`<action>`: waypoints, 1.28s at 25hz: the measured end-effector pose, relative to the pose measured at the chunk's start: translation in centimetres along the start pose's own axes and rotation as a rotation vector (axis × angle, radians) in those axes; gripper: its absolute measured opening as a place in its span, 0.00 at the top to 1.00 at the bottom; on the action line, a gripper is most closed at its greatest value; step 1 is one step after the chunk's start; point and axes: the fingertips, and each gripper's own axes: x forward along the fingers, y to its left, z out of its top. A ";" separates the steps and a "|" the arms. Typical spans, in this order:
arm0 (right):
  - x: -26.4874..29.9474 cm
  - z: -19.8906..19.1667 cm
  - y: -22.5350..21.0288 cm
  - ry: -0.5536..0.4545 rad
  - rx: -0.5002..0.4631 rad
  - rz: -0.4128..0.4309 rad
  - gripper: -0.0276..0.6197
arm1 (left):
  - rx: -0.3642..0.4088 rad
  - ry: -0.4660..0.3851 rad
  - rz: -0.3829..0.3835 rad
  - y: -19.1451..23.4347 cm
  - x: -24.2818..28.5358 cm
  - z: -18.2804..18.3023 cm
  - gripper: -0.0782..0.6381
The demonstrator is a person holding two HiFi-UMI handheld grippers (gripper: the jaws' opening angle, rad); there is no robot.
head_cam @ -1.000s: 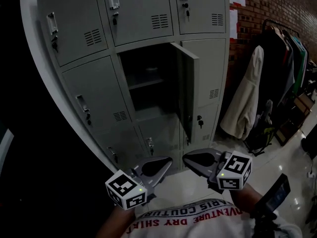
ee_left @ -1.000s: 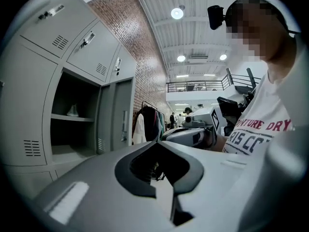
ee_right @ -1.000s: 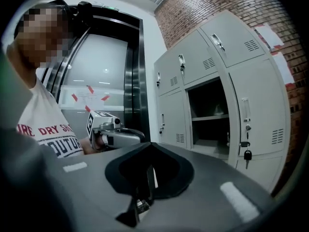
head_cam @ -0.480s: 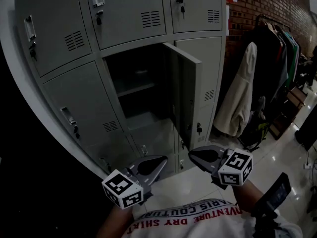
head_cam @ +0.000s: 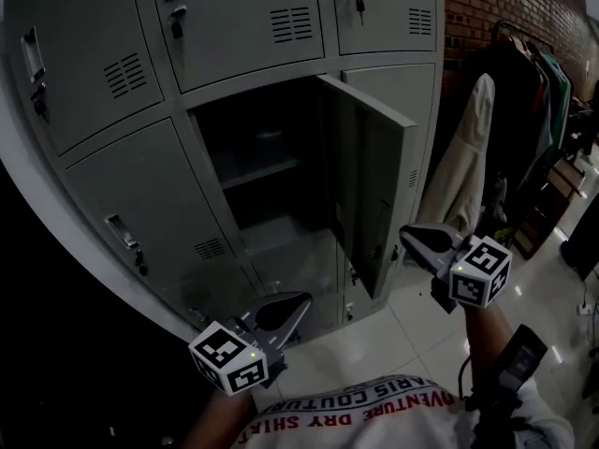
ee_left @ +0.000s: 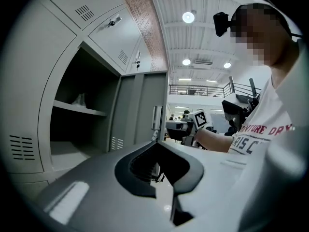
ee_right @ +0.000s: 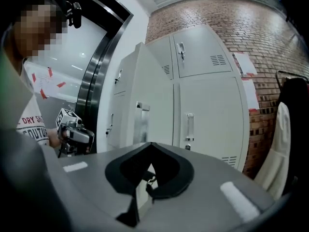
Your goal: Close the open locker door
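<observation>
A grey bank of lockers (head_cam: 140,204) filled the head view, with the door (head_cam: 370,181) of its middle compartment swung wide open toward the person. A pale coat (head_cam: 465,171) hung on a rack to the right. The right gripper (head_cam: 408,235), jaws together and empty, was held just beside the door's free edge. The left gripper (head_cam: 301,301), likewise closed on nothing, hung lower, before the bottom lockers.
</observation>
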 end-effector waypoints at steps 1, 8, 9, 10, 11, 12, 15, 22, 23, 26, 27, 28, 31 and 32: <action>0.5 0.4 -0.3 -0.008 -0.008 0.003 0.96 | 0.000 -0.002 -0.003 0.3 0.1 -0.1 0.89; 2.9 1.3 0.0 -0.037 -0.017 0.030 0.96 | -0.010 0.005 0.002 2.5 0.5 -0.3 0.89; 3.0 1.3 0.2 -0.040 -0.018 0.034 0.96 | -0.010 0.005 0.002 2.7 0.7 -0.2 0.89; 3.1 1.3 0.4 -0.042 -0.020 0.038 0.96 | -0.011 0.002 0.001 2.9 0.8 -0.2 0.89; 3.2 1.4 0.7 -0.044 -0.021 0.043 0.96 | -0.012 0.000 -0.001 3.0 0.9 -0.2 0.89; 3.3 1.4 0.9 -0.045 -0.021 0.050 0.96 | -0.014 -0.001 -0.004 3.1 1.1 -0.2 0.89; 3.8 1.6 1.9 -0.048 -0.029 0.077 0.96 | -0.020 0.002 -0.018 3.2 1.3 -0.2 0.89; 7.0 2.6 6.8 -0.103 -0.019 0.215 0.96 | -0.022 -0.005 -0.008 3.9 0.1 -0.1 0.89; 7.6 2.5 7.4 -0.096 -0.027 0.231 0.96 | -0.023 -0.005 -0.004 3.9 -0.1 -0.1 0.89; 9.6 2.5 8.7 -0.083 -0.044 0.271 0.96 | -0.025 -0.010 0.014 4.2 -1.0 0.0 0.89; 10.4 2.5 9.2 -0.079 -0.041 0.283 0.96 | -0.028 -0.013 0.020 4.3 -1.3 -0.1 0.89; 11.1 2.4 9.4 -0.067 -0.042 0.289 0.96 | -0.031 -0.017 0.026 4.4 -1.6 -0.2 0.89; 13.5 2.4 10.5 -0.054 -0.031 0.321 0.96 | -0.043 -0.026 0.047 5.0 -2.7 -0.6 0.89; 14.4 2.4 10.8 -0.051 -0.031 0.331 0.96 | -0.048 -0.027 0.056 5.3 -2.9 -0.7 0.89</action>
